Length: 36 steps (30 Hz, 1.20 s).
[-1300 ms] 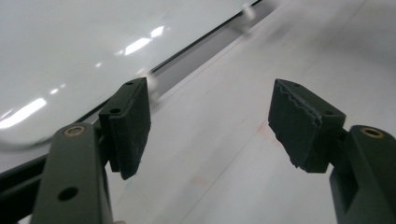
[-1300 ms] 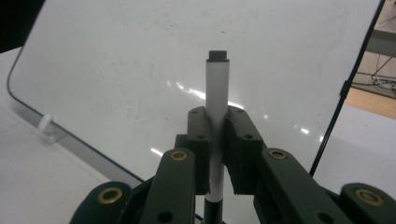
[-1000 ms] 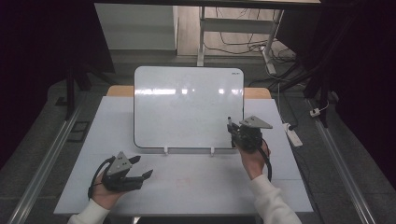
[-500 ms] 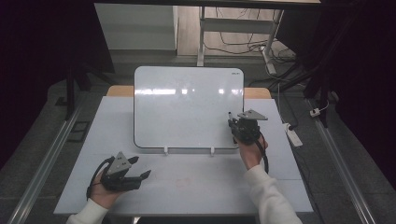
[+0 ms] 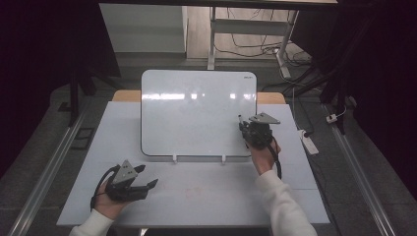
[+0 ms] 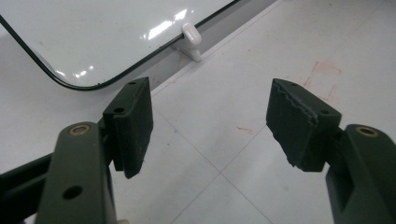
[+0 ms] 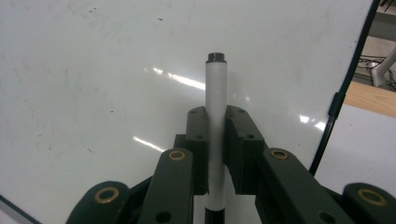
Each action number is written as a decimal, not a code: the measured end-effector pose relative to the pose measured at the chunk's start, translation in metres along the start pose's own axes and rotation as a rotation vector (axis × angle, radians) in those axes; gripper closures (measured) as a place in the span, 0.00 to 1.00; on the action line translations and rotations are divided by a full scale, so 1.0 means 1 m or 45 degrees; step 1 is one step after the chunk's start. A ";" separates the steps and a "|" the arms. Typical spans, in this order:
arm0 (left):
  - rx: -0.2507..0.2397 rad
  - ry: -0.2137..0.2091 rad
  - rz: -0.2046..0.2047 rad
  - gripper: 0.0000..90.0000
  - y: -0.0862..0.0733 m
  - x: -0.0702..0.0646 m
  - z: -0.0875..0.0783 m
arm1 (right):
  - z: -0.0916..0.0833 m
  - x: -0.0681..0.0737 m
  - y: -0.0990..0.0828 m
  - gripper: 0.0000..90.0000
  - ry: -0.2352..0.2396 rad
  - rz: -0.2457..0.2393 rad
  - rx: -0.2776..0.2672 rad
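A whiteboard [image 5: 196, 113] leans upright on the table, blank and glossy. My right gripper [image 5: 246, 129] is at its lower right part, shut on a white marker [image 7: 215, 121] with a black end that points up at the whiteboard [image 7: 116, 70]. In the high view the marker [image 5: 240, 120] sticks up just in front of the board. My left gripper [image 5: 147, 178] rests low near the table's front left, open and holding nothing. Its pads [image 6: 135, 121] stand wide apart above the table, with the board's lower corner [image 6: 93, 46] ahead.
The white table [image 5: 196, 191] bears faint red marks [image 6: 322, 74]. Two small white clips [image 5: 174, 158] hold the board's bottom edge. A power strip [image 5: 309, 142] lies off the table's right side. Table legs and cables stand behind the board.
The right gripper with the marker has risen slightly along the board's right part. The left gripper has stayed near the front left, shifting a little.
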<state>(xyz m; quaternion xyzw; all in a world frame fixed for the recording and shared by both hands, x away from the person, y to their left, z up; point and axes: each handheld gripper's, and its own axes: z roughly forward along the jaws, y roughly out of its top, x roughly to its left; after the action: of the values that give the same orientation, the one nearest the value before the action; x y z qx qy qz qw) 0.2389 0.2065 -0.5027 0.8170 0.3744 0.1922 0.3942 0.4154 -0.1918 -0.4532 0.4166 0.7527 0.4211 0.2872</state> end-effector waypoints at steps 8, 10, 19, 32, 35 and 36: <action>0.005 0.003 0.011 0.37 0.000 -0.001 0.000 | 0.001 -0.002 -0.001 0.80 -0.021 -0.015 -0.005; 0.003 0.003 0.012 0.37 0.000 -0.001 0.000 | -0.002 -0.002 -0.001 0.74 -0.027 -0.029 -0.011; 0.001 0.004 -0.014 0.36 -0.002 0.004 0.000 | -0.020 -0.005 -0.007 0.56 0.068 -0.095 -0.037; -0.023 -0.039 -0.071 0.34 -0.005 0.014 0.002 | -0.066 -0.005 -0.044 0.49 0.293 -0.207 -0.105; -0.025 -0.043 -0.075 0.33 -0.006 0.015 0.002 | -0.076 -0.008 -0.055 0.48 0.319 -0.205 -0.113; -0.027 -0.045 -0.079 0.33 -0.006 0.015 0.002 | -0.080 -0.010 -0.059 0.48 0.324 -0.210 -0.113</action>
<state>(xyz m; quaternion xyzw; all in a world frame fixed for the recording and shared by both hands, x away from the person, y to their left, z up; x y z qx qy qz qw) 0.2473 0.2193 -0.5086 0.8041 0.3904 0.1694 0.4152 0.3355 -0.2494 -0.4652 0.2834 0.7955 0.4782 0.2412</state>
